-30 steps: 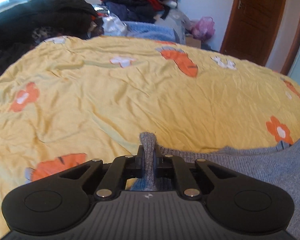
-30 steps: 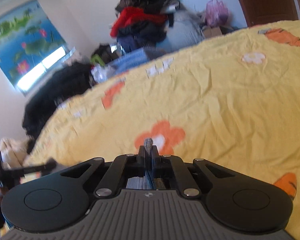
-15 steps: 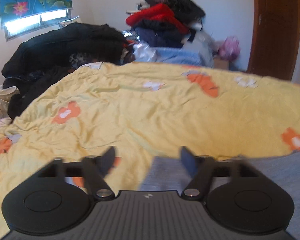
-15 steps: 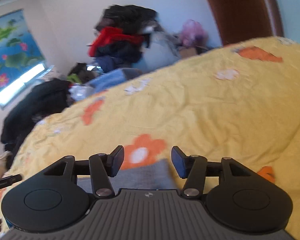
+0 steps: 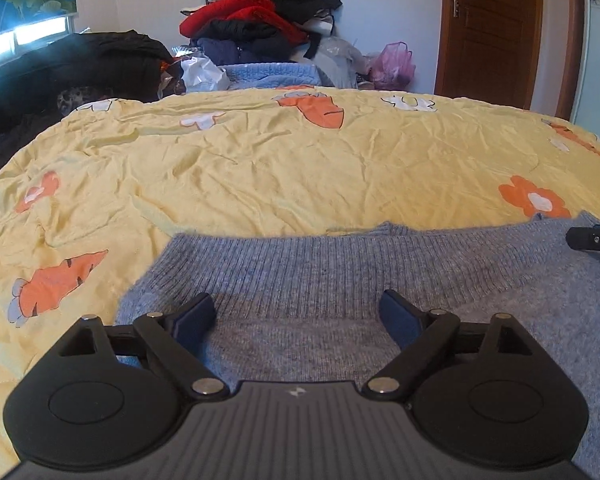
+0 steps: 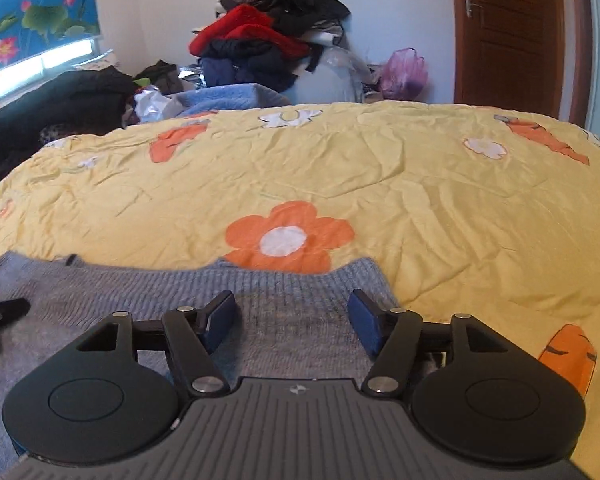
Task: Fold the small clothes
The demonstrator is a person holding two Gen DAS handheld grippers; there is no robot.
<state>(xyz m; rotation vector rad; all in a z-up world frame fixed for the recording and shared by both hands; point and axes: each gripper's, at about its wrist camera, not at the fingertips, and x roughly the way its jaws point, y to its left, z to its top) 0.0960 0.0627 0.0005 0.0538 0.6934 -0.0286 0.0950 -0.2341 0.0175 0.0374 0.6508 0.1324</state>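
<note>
Item: one grey-blue knitted sweater [image 5: 340, 276], lying flat on a yellow bedspread [image 5: 280, 168] printed with orange flowers and carrots. Fine even knit over the body; a broad ribbed band runs along the far edge, slightly lighter in tone, with a small raised bump near its middle. Far left corner of the band is rounded and sits at 11 o'clock from the left gripper [image 5: 296, 316]; far right corner, likewise rounded, sits at 1 o'clock from the right gripper [image 6: 292, 320], just short of an orange flower. Surface mostly smooth, no deep creases visible. Left gripper: fingers spread wide, nothing between them, poised over the sweater just behind the ribbed band. Right gripper: fingers likewise spread and released, over the same band. Background, 12 o'clock: heap of clothes [image 5: 260, 16] in red, black and navy against the wall; brown door [image 5: 496, 28] at 1 o'clock.
</note>
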